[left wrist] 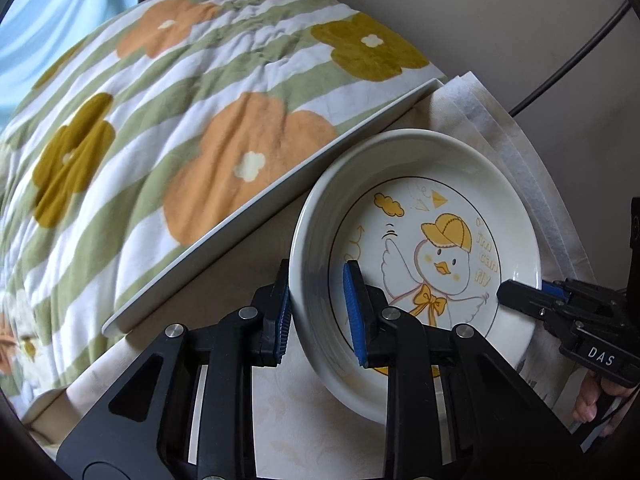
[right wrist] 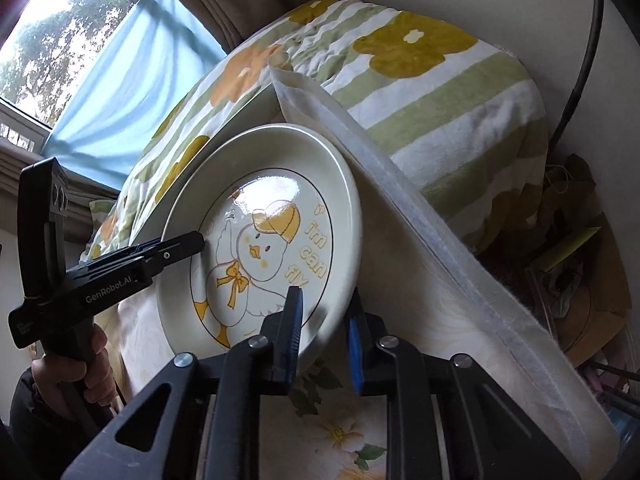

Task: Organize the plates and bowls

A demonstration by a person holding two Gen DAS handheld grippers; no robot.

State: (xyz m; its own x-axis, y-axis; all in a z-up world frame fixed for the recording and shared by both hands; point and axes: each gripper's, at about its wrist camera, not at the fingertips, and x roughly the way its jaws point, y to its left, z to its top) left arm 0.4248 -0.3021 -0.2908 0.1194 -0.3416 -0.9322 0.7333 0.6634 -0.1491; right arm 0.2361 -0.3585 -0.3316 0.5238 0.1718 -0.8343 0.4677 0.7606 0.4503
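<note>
Both grippers are clamping the same deep white plate [left wrist: 416, 240] by opposite parts of its rim. Left gripper [left wrist: 318, 312] is pinching the near-left wall of the plate, with one blue-padded finger [left wrist: 353, 308] sitting inside the dish and the other pressing on the outside. Right gripper [right wrist: 325, 334] is squeezing the rim on the far side from it, one finger lying over the printed bottom and the other behind the outer wall; in the left wrist view its tip is showing at the plate's right edge. The plate is carrying a cartoon duck in a yellow cap with the words "i'm can fly", and it is sitting on a pale floral tablecloth [right wrist: 332, 432]. Just beside the plate, a white tray edge [left wrist: 248, 216] is running along its left side, and a green-striped blanket with orange and mustard flowers [left wrist: 160, 128] is bulging behind that. A folded white cloth [right wrist: 440, 240] is lying along the plate's far side. A hand [right wrist: 80, 376] is gripping the left gripper's handle.
</note>
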